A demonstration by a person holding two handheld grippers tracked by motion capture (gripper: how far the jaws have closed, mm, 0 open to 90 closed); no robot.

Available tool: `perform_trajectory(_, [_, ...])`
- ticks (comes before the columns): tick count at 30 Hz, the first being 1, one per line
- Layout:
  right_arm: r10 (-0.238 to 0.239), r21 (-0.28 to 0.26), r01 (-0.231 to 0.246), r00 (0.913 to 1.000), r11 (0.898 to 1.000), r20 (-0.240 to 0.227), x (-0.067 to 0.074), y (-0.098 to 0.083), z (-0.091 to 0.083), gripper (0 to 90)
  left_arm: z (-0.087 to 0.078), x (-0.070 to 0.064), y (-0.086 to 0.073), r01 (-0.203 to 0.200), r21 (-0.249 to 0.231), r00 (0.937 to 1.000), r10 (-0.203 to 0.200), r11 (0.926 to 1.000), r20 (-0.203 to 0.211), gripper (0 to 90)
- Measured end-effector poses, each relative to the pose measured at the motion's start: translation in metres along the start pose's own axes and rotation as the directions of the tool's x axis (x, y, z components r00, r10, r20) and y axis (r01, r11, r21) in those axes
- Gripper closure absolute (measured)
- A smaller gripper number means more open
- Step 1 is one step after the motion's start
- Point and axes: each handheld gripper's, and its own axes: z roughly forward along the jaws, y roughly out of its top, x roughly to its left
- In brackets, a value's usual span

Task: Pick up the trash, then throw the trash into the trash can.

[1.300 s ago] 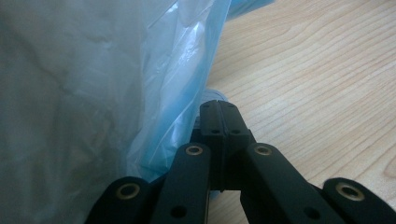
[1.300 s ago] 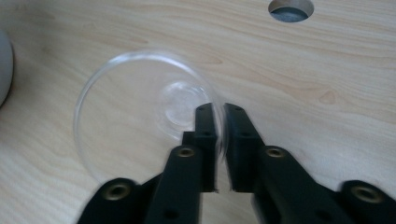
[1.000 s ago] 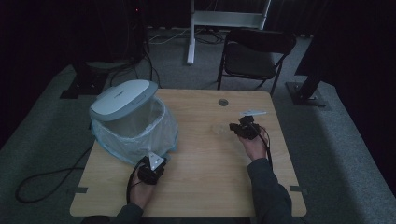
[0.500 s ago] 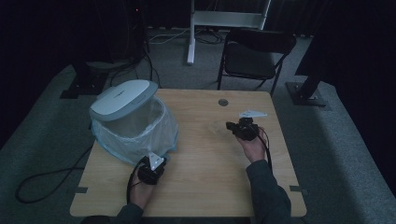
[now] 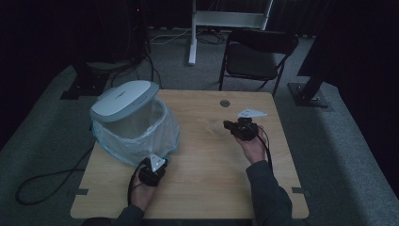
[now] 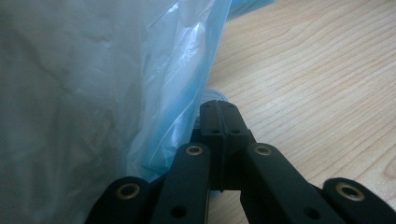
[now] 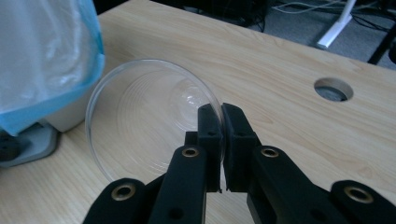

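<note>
Overhead, the right claw [image 5: 234,127] is clenched on the rim of a clear plastic cup [image 7: 149,116]; the cup lies on its side ahead of the jaws, its open mouth facing back toward them, one jaw inside the rim and one outside; beyond the cup to the claw's left stands a bin [image 5: 126,101]; the left claw [image 6: 218,109], jaws pressed together, pinches the blue bin liner [image 6: 177,93] just above the desk [image 5: 207,188].
</note>
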Motion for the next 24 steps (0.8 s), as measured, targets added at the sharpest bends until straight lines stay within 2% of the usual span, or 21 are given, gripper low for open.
perform_trajectory(9, [-0.043,-0.040,0.042,0.9989,0.998,-0.020,0.012,0.014,-0.010,87.0,0.000,0.000,0.000,-0.001,0.000,1.0000,0.001,1.0000,0.000,90.0])
perform_trajectory(24, [-0.069,-0.055,0.067,0.9971,0.996,-0.034,0.018,0.019,-0.013,87.0,0.000,0.000,0.000,-0.002,-0.001,1.0000,0.002,1.0000,-0.001,90.0])
